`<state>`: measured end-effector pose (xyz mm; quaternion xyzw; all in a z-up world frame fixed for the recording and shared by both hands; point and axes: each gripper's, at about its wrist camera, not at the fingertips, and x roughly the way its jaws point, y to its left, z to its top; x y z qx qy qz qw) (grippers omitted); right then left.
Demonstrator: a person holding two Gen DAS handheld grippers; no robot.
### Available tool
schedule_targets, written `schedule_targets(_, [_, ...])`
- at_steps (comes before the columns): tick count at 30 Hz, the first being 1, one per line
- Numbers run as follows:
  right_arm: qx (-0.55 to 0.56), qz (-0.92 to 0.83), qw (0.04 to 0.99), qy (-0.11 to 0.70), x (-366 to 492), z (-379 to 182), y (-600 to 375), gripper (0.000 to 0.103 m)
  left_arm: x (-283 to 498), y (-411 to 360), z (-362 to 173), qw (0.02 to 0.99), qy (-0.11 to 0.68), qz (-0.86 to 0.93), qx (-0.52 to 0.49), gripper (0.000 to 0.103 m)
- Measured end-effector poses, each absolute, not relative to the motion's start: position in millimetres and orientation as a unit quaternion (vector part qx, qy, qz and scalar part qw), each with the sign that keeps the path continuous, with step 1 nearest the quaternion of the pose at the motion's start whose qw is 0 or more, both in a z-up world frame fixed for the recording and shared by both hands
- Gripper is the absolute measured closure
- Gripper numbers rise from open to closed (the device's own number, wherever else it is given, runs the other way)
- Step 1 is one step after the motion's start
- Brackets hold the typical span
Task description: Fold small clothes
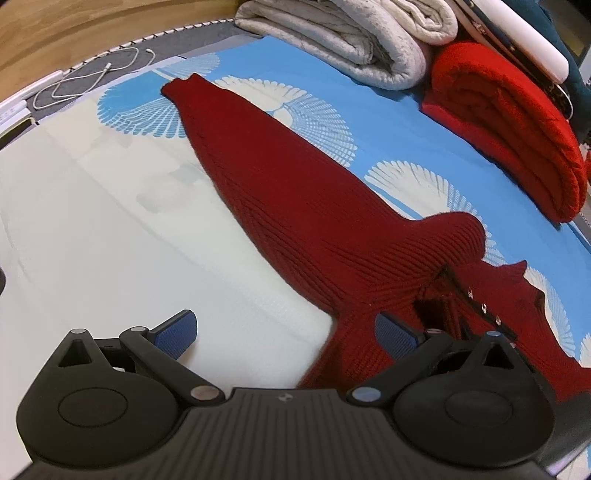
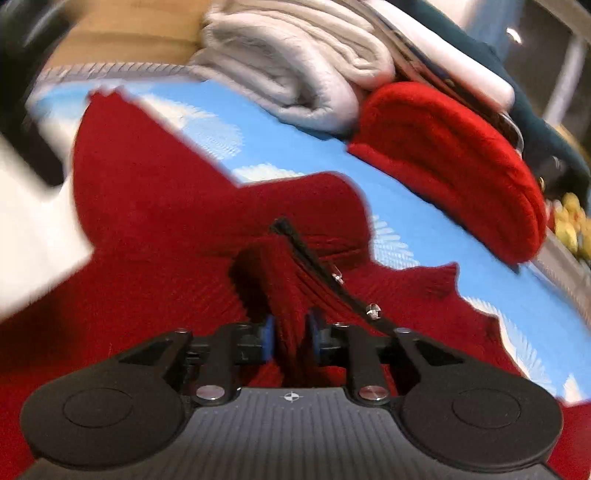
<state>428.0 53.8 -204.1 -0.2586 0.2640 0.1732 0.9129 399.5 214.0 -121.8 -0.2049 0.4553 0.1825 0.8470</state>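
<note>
Covering most of the work surface is a sheet [image 1: 92, 206] that is cream on the near side and bright blue with white fan-shaped prints [image 1: 310, 110] farther back, laid over a grey mat [image 1: 221, 33] with a white stitched edge; beyond it a strip of wooden floor [image 1: 74, 33] shows. A white cable [image 1: 92, 79] lies coiled on the mat at the far left. Along the back stand a folded pale grey blanket [image 1: 351, 44] and, just beside it, a folded bright red knit [image 1: 509, 140]; some yellow items [image 2: 570, 221] sit past the red knit, too blurred to identify. The dark red ribbed sweater [image 1: 295, 206] lies spread across the sheet, one sleeve stretched toward the far left, its neckline with a dark placket and small shiny studs [image 1: 484, 306] near the grippers. The left gripper [image 1: 286, 332] hovers with its blue-padded fingers spread wide, the right pad over the sweater's edge, nothing pinched. The right gripper [image 2: 290, 338] has its jaws close together with a ridge of the sweater's fabric between the pads; whether they press on it cannot be told. No readable writing or brand shows anywhere.
</note>
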Motion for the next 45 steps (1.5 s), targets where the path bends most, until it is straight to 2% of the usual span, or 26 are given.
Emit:
schedule_targets(1, [-0.277,0.177,0.911,0.251,422,-204,55,0.065,400,213,-122,0.848,0.456,0.179,-0.205,0.001])
schedule_targets(2, [-0.28,0.187,0.909,0.247,417,-200,51,0.045,400,213,-123,0.848,0.456,0.177,-0.204,0.001])
schedule_targets(4, [-0.224,0.213,0.919,0.245,407,-178,24,0.029,401,212,-123,0.848,0.458,0.174,-0.201,0.001])
schedule_targets(7, [-0.125,0.211,0.94,0.236,392,-133,-54,0.027,399,213,-122,0.849,0.457,0.173,-0.201,0.001])
schedule_targets(9, [-0.097,0.138,0.961,0.22,391,-112,-117,0.027,398,212,-122,0.85,0.455,0.174,-0.202,0.001])
schedule_targets(10, [-0.097,0.091,0.968,0.213,394,-105,-146,0.029,397,212,-122,0.85,0.455,0.174,-0.201,0.001])
schedule_targets(12, [-0.101,-0.013,0.973,0.207,404,-101,-208,0.045,398,207,-124,0.849,0.458,0.173,-0.2,0.001])
schedule_targets(13, [-0.094,-0.045,0.97,0.222,410,-102,-232,0.068,399,204,-125,0.848,0.459,0.173,-0.199,0.001])
schedule_targets(14, [-0.073,-0.066,0.965,0.241,418,-106,-255,0.082,400,200,-126,0.848,0.46,0.171,-0.199,0.001])
schedule_targets(16, [-0.031,-0.069,0.963,0.26,431,-116,-283,0.088,401,191,-128,0.849,0.463,0.165,-0.195,0.001])
schedule_targets(20, [0.009,-0.007,0.951,0.31,467,-151,-285,0.088,406,175,-134,0.851,0.47,0.154,-0.177,0.001])
schedule_targets(23, [-0.083,-0.058,0.925,0.367,494,-200,-272,0.088,409,174,-139,0.848,0.474,0.16,-0.172,0.001])
schedule_targets(25, [-0.127,-0.067,0.926,0.349,496,-205,-260,0.087,411,176,-142,0.846,0.478,0.162,-0.169,0.001])
schedule_targets(28, [-0.119,-0.066,0.933,0.332,483,-187,-255,0.087,411,180,-143,0.846,0.481,0.165,-0.163,0.001])
schedule_targets(30, [-0.091,-0.049,0.947,0.304,462,-172,-253,0.083,410,183,-142,0.846,0.478,0.168,-0.167,0.001])
schedule_targets(32, [-0.087,-0.018,0.944,0.316,441,-171,-245,0.068,409,186,-140,0.847,0.473,0.17,-0.174,0.001])
schedule_targets(33, [-0.097,-0.002,0.935,0.341,439,-180,-238,0.065,409,188,-138,0.847,0.47,0.171,-0.178,0.001])
schedule_targets(34, [-0.126,0.003,0.924,0.36,437,-197,-231,0.064,408,188,-137,0.849,0.467,0.171,-0.18,0.001])
schedule_targets(35, [-0.161,-0.002,0.93,0.33,429,-203,-225,0.063,408,189,-136,0.851,0.463,0.171,-0.18,0.0])
schedule_targets(37, [-0.206,-0.017,0.924,0.32,418,-197,-212,0.06,407,193,-133,0.856,0.453,0.174,-0.176,0.0])
schedule_targets(39, [-0.153,0.005,0.939,0.308,394,-165,-209,0.044,405,200,-131,0.864,0.44,0.178,-0.172,0.0])
schedule_targets(40, [-0.122,0.023,0.947,0.297,377,-146,-209,0.031,405,207,-129,0.867,0.432,0.179,-0.171,0.0])
schedule_targets(41, [-0.103,0.028,0.952,0.288,363,-132,-210,0.022,406,215,-128,0.871,0.421,0.185,-0.174,0.0])
schedule_targets(45, [-0.071,0.012,0.958,0.277,309,-87,-205,0.017,421,267,-134,0.872,0.383,0.224,-0.205,0.0])
